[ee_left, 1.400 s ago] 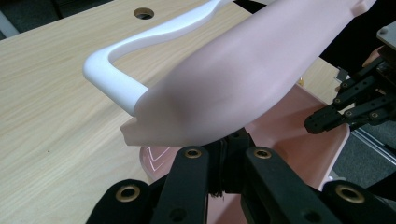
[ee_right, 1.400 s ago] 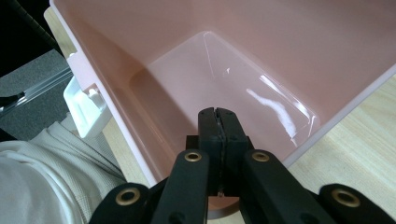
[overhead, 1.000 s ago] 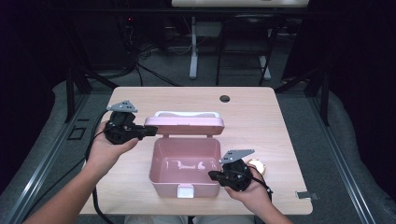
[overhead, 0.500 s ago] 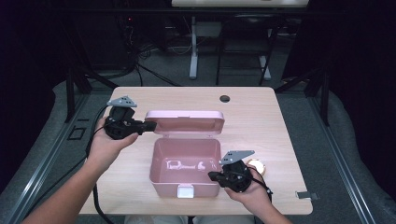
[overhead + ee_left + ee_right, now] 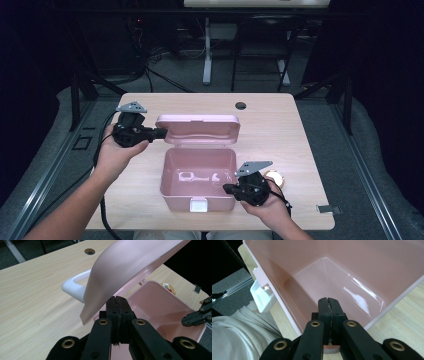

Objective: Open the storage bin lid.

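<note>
Since the earlier frames the lid (image 5: 198, 129) has swung up from lying flat behind the pink box (image 5: 198, 177) to standing nearly upright on its rear hinge, and the left gripper (image 5: 159, 132) has risen with it at the lid's left edge. The box sits mid-table (image 5: 300, 130), open and apparently empty, its white latch (image 5: 198, 204) on the near wall and a white handle (image 5: 75, 286) showing behind the lid. The left gripper's jaws are pressed together with nothing between them; their tips lie against or just under the lid's edge, contact uncertain. The right gripper (image 5: 229, 189) rests at the box's near right corner, jaws likewise closed and empty, seemingly steadying the wall. A small round yellowish object (image 5: 274, 178) lies just right of the box. Assessment: the box is thin moulded plastic, light, stiff, smooth and liable to slide; take the lid by its free rim while bracing the base.
</note>
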Motion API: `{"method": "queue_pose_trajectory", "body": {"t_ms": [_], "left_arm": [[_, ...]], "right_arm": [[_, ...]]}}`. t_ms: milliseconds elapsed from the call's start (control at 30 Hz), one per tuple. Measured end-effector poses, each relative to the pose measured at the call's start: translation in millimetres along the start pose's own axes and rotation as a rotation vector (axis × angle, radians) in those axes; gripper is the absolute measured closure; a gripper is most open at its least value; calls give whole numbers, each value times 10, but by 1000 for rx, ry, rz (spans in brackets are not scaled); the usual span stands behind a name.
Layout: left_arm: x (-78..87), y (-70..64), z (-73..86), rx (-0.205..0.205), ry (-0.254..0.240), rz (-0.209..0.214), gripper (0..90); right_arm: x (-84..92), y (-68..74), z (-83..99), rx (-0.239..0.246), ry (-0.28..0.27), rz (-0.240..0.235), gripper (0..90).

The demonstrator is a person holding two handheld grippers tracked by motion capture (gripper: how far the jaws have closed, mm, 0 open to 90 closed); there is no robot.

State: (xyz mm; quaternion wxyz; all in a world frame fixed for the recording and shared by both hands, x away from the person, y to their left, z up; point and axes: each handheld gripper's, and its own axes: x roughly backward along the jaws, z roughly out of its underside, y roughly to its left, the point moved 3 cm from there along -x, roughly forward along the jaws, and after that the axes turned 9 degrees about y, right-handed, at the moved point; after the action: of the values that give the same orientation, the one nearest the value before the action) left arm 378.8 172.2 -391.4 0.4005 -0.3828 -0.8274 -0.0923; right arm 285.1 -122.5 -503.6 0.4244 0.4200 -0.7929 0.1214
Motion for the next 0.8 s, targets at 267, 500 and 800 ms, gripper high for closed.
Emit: {"method": "queue_pose_trajectory", "body": {"t_ms": [267,500,800], "left_arm": [[-12,53,-14,11,-4,-16,896],[-44,95,-33,23,-4,-30,894],[-84,151,-35,42,-3,-42,880]], "right_arm": [[-1,-2,2,-3,-7,-3,900],[-1,0,6,-5,-10,-3,900],[-1,1,6,2,-11,0,900]]}}
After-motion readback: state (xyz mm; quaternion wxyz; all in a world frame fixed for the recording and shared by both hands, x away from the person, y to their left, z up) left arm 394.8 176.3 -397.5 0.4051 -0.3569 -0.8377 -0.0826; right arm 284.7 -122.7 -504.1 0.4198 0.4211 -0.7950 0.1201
